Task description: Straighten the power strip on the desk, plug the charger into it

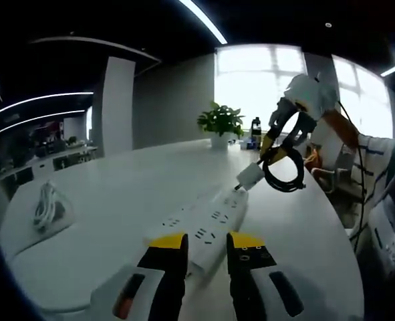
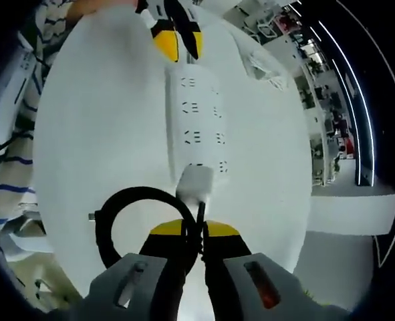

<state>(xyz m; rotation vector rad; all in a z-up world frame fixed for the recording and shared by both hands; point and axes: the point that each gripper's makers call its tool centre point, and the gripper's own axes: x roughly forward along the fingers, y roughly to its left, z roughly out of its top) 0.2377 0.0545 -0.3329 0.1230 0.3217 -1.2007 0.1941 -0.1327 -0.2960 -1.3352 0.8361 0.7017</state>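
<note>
- Right gripper [image 2: 190, 231]: jaws pinched on the black cable [image 2: 110, 221] just behind the white charger [image 2: 196, 182].
- Charger sits at the power strip's [image 2: 196, 117] near end socket.
- Left gripper [image 1: 206, 242]: jaws parted, straddling the strip's opposite end on the white desk [image 1: 117, 194].
- Potted plant [image 1: 220, 124] beyond the strip.

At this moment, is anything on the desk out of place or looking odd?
Nothing looks damaged or spilled. The power strip lies flat on the desk. The right gripper holds the charger at the strip's end socket, its black cable coiled in a loop beside it.
</note>
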